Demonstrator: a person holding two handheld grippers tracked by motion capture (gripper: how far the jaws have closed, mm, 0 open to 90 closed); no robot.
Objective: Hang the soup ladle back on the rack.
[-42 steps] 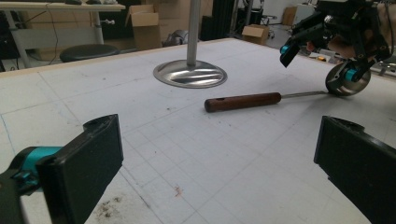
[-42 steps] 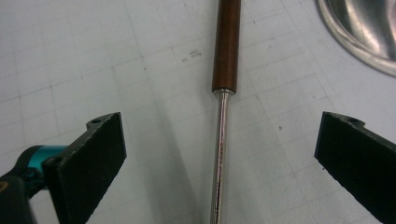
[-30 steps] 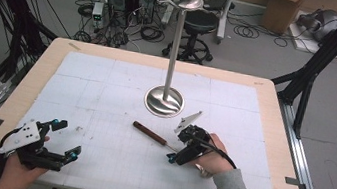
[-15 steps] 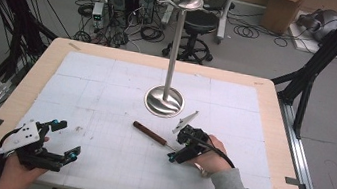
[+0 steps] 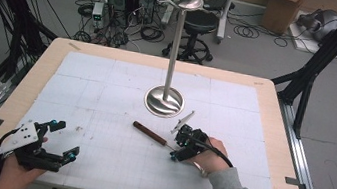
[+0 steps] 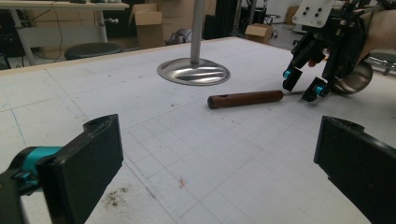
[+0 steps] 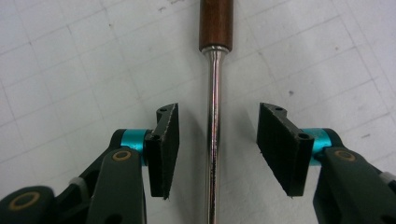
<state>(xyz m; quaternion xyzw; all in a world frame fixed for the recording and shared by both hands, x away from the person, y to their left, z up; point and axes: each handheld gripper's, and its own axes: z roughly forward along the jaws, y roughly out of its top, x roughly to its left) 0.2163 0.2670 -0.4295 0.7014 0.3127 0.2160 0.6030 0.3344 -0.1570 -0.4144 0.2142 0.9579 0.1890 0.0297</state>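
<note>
The high view looks forward and down on the table (image 5: 271,140) from above, the left gripper view looks low across it toward the stand (image 6: 194,72) at 12 o'clock, and the right gripper view looks straight down, close on the ladle (image 7: 214,116), which all three share.

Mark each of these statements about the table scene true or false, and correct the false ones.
1. The ladle's metal shaft lies between the right gripper pads, not yet pressed by them. True; the jaws have just been closing.
2. The ladle's handle is blue plastic. False; it is brown wood.
3. The left gripper holds the stand. False; its jaws are open and empty.
4. The metal stand is upright on the table. True.
5. The ladle hangs from the stand. False; it lies on the table.
</note>
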